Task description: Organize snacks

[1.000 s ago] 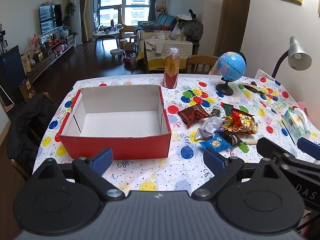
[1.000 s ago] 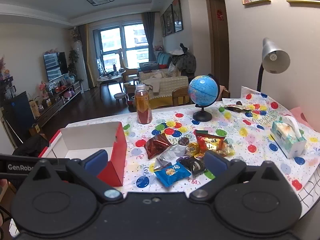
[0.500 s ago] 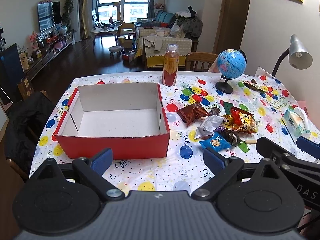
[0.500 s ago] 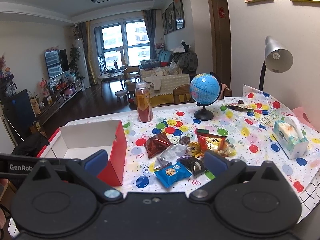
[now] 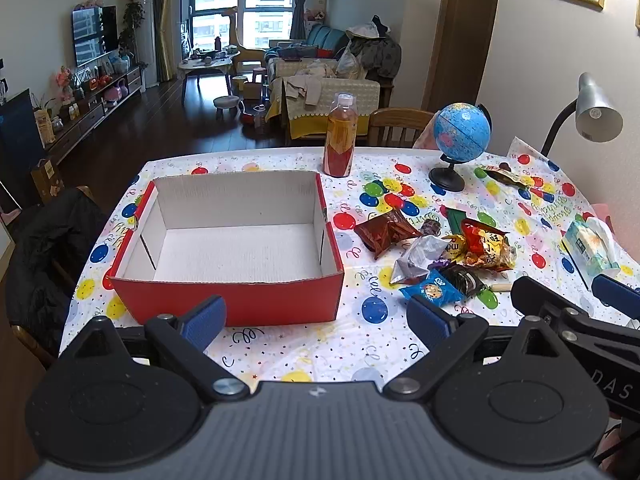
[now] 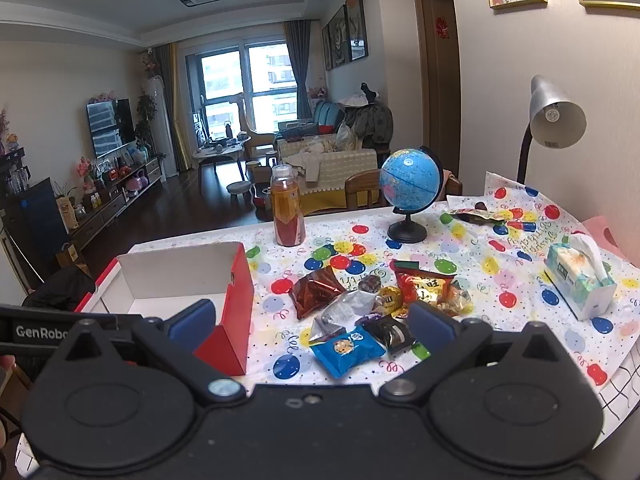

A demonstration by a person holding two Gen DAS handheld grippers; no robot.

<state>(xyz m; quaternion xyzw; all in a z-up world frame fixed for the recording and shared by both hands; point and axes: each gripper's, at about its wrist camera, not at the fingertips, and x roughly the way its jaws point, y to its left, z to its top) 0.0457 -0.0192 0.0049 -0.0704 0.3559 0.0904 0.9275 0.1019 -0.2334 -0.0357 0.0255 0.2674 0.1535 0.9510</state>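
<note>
Balloon-print cloth covers the table (image 5: 320, 344), with a living room beyond. Both grippers hover at its near edge, jaws spread wide and empty: the left gripper (image 5: 316, 320) faces one red box (image 5: 240, 300), white inside and holding nothing; the right gripper (image 6: 310, 326) faces the snack pile (image 6: 372, 304), about eight packets heaped just right of the box. Behind stand one bottle (image 5: 340, 140), one globe (image 5: 460, 136), one lamp (image 6: 554, 120), and one tissue pack (image 6: 580, 280) at the right.

on the black bar of the left gripper (image 6: 36, 330), at the left edge of my right wrist view, i read "GenRobo", cut off there. on the black arm of the right gripper (image 5: 608, 388), at the right of my left view, "DAS". the snack packets' print is too small to read.
</note>
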